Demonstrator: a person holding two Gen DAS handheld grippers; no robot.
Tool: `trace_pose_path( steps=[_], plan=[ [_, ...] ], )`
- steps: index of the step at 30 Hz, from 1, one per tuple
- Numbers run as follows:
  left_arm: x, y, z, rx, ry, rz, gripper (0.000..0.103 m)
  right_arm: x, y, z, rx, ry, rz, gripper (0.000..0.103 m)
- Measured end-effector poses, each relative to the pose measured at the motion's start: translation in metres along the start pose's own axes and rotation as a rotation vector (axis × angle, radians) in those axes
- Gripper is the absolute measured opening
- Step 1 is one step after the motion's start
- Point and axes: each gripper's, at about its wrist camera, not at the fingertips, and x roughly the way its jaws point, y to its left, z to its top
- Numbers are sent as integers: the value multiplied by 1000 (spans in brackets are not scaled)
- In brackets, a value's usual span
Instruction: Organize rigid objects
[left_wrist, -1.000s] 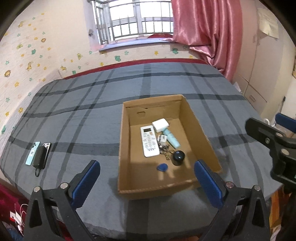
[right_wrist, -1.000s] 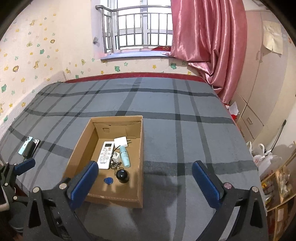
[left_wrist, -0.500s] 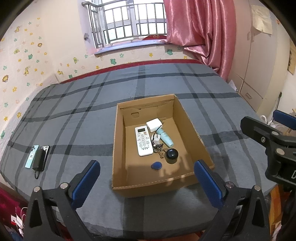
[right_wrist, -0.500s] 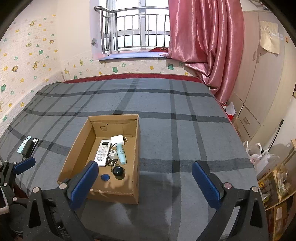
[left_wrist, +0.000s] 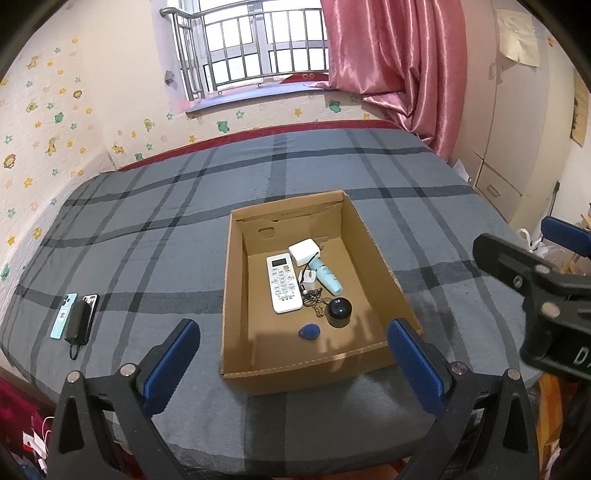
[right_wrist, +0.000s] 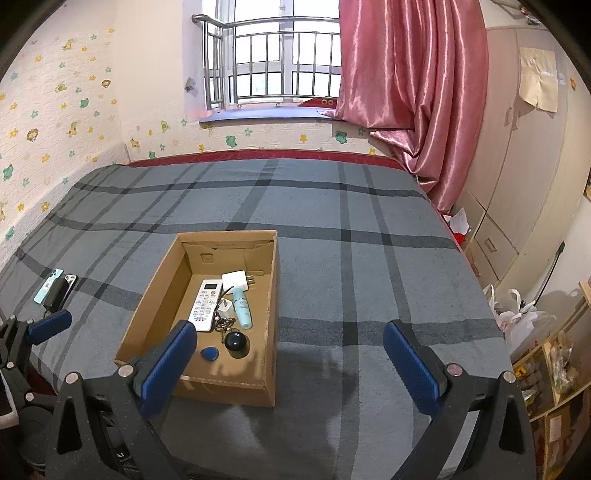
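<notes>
Grey plaid bed (left_wrist: 155, 236) fills the room below a barred window. Near its left edge lie two phones (left_wrist: 75, 315) with a black charger across them. Toward the front edge sits an open cardboard box (left_wrist: 373, 254) holding a white remote (left_wrist: 282, 283), white adapter (left_wrist: 303, 252), teal tube (left_wrist: 328, 277), keys (left_wrist: 314, 300), black ball (left_wrist: 340, 311) and blue fob (left_wrist: 308, 331). Left gripper (left_wrist: 293, 363) and right gripper (right_wrist: 290, 365) hover with jaws wide, holding nothing

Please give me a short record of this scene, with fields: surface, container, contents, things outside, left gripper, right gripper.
surface: bed, grey plaid cover
container: cardboard box, open
contents: white remote, white charger, teal tube, keys, black round object, blue tag
things outside: phones at bed's left edge
left gripper: open, empty
right gripper: open, empty
</notes>
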Motion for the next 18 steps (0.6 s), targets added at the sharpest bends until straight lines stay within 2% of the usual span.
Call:
trace_pose_path(
  steps=[18],
  plan=[
    [-10,-1,-2,-7,-20,-3,103,-9,3,-4,-10,-24,-7,103]
  ],
)
